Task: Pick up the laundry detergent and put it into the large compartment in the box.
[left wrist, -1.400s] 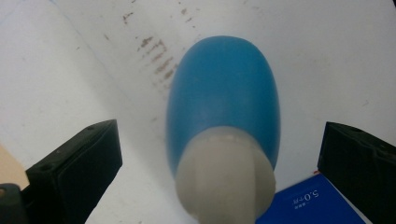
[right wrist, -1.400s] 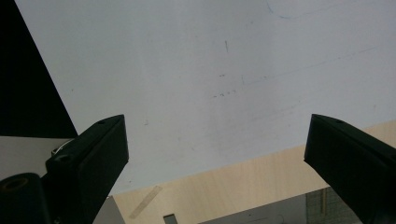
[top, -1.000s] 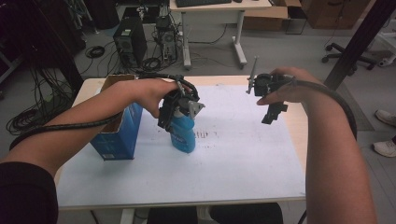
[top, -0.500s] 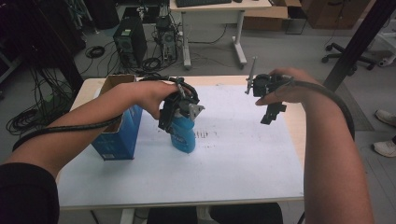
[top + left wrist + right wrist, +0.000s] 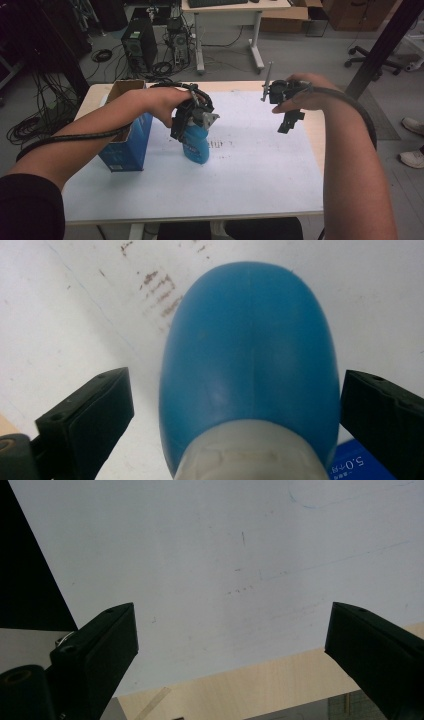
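A blue bottle (image 5: 199, 149) with a pale neck stands upright on the white sheet (image 5: 250, 170). My left gripper (image 5: 189, 134) hangs over it, pointing down. In the left gripper view the bottle (image 5: 250, 355) sits between the two jaws of the left gripper (image 5: 235, 425). Bare sheet shows between the left jaw and the bottle; the right jaw is very near the bottle's side. The jaws have just been closing and do not press on it. My right gripper (image 5: 288, 125) is held above the sheet's right part, open, and in its own view the right gripper (image 5: 230, 645) has nothing between its jaws.
An open blue cardboard box (image 5: 125, 145) stands at the table's left, close beside the bottle. The wooden table edge (image 5: 260, 685) runs near the right gripper. Cables trail from both grippers. Desks, computer towers and an office chair stand on the floor beyond.
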